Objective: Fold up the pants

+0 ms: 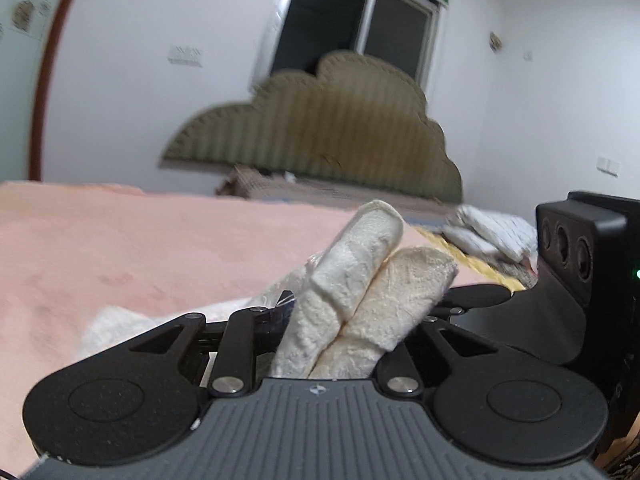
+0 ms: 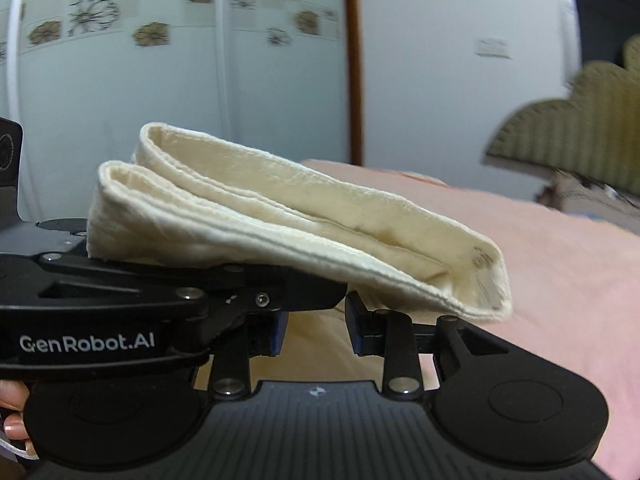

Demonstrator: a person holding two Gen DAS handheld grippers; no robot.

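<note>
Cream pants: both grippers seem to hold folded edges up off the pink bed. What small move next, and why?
Probably carry the cream pants forward and lower the fold onto the pink bedspread. The left gripper pinches doubled layers; the right gripper carries the fold raised.

1. Pants (image 2: 280, 216): cream, plain, with a stitched hem line.
2. Bed cover (image 1: 140, 248): salmon pink, plain.
3. Headboard (image 1: 320, 132): olive-tan, vertical ribbing, scalloped edge.
4. Left claw (image 1: 344, 320) and right claw (image 2: 316, 320): black; right one has blue inner pads.
5. Wardrobe doors (image 2: 160, 60): pale blue-white, band of brown and black flowers.
6. Folded cloth (image 1: 492, 228): white, fine dark print.
</note>
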